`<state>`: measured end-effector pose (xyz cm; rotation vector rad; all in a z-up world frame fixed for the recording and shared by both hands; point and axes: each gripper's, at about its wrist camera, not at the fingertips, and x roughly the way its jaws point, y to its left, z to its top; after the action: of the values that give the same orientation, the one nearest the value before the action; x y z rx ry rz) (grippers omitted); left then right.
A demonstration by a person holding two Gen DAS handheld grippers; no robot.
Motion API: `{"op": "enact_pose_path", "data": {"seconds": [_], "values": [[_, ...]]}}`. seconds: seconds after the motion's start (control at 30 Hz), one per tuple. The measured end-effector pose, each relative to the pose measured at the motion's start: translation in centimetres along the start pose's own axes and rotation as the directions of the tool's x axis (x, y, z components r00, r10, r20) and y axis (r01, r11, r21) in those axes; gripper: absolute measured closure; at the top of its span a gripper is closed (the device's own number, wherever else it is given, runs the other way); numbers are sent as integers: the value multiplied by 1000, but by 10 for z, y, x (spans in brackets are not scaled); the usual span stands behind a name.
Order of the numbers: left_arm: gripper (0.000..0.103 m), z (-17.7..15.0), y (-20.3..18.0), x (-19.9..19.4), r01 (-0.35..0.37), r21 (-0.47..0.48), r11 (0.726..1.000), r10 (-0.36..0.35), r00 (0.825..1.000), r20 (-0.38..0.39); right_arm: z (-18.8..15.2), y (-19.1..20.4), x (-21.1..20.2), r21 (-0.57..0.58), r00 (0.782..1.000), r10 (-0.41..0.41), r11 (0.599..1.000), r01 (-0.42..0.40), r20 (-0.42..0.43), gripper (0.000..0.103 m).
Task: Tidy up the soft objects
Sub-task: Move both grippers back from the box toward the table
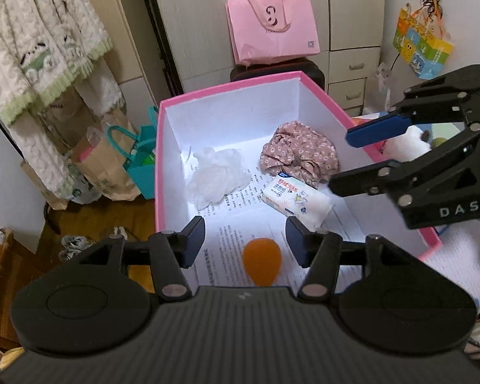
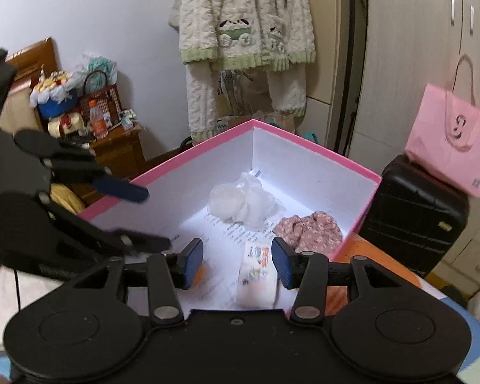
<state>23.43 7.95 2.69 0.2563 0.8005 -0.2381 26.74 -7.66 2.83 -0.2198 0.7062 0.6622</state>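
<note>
Box: pink box point(image 1: 332, 102) with white inside walls, open at the top, paper sheet with print lining its floor.
Orange ball: orange ball point(image 1: 261, 265) lies on the paper at the near end, at 6 o'clock in the left wrist view, right below the gap of the left jaws, loose.
Tissue pack: tissue pack point(image 1: 296, 200) lies on the paper near the middle, at 4 o'clock from the flowered cloth point(image 1: 300, 155).
White wad: white plastic wad point(image 1: 216, 176) at 9 o'clock from the cloth, apart from it.
Left hand-held gripper: left hand-held gripper point(image 1: 244, 240) tilts down over the near rim; jaws partly apart, nothing between the pads.
Right hand-held gripper: right hand-held gripper point(image 2: 237, 262) tilts down over the pack; jaws partly apart, gripping nothing.
Around: pink bag point(image 1: 272, 28) on a black suitcase point(image 2: 412, 211) beyond the box.
</note>
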Motion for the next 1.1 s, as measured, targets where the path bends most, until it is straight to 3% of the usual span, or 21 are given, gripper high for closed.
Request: {"op": "enact_pose_path", "data": {"seconds": [0.5,0.7,1.1], "values": [[39,-26,-36,-85,65,66,996,-70,996,62,-24,53,-79,-128,998,-61,990,65,28,46],[32,-37,-64,-109,54,130,990,-66,994,91,-45,61,-120,-137,994,-71,987,82,81,43],[31,-50,-122,-112,206,170,964,-220,973,67,-114,41,-181,-60,976,-129,988,142,176,41]]}}
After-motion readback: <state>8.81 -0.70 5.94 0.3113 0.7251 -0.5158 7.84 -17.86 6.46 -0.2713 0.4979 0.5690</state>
